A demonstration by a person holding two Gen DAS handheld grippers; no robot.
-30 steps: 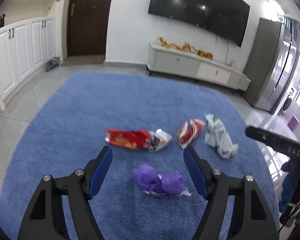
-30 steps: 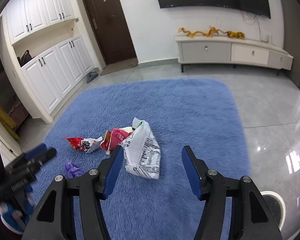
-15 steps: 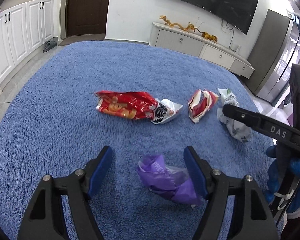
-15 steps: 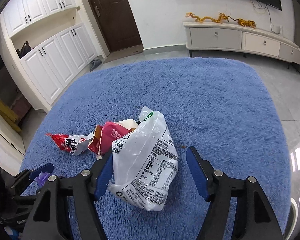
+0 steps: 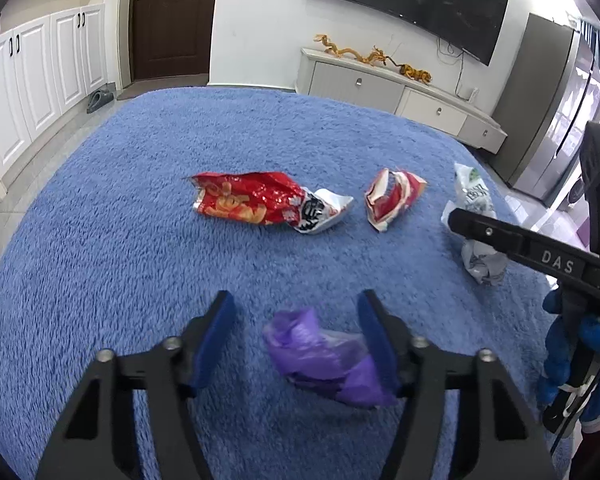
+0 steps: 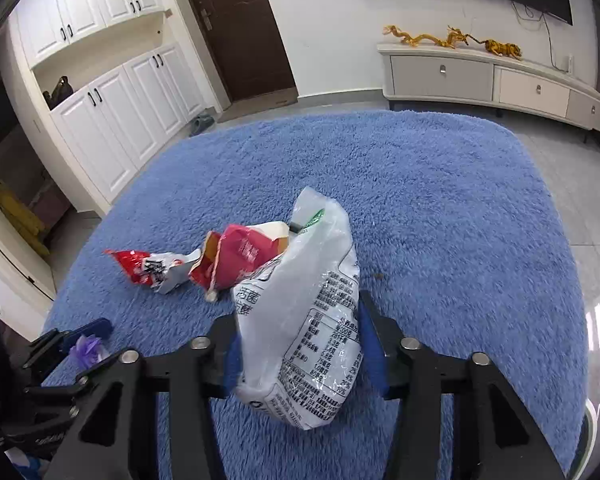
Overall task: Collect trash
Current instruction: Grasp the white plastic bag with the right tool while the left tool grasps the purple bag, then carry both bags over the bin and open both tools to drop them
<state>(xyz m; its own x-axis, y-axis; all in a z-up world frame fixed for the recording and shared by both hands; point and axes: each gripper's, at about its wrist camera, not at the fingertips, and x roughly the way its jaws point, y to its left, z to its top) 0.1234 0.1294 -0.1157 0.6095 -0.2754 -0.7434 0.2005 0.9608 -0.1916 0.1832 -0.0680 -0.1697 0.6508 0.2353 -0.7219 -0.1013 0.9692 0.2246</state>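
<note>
On the blue shag rug (image 5: pixel 140 208), the left gripper (image 5: pixel 296 332) is closing around a crumpled purple wrapper (image 5: pixel 324 360), whose right side touches one pad (the other pad stands apart). The right gripper (image 6: pixel 298 344) is closing on a white printed bag (image 6: pixel 312 320), both pads at its sides. A red snack bag (image 5: pixel 252 202) lies farther off.

Blue rug (image 5: pixel 140 240), white cabinets (image 6: pixel 112 120), dark door (image 5: pixel 168 20)

A blue rug (image 5: pixel 100 220) is seen at centre frame. A purple wrapper (image 5: pixel 324 360), a red bag (image 5: pixel 244 204) and a white, black-printed bag (image 6: pixel 304 320) are shown.
</note>
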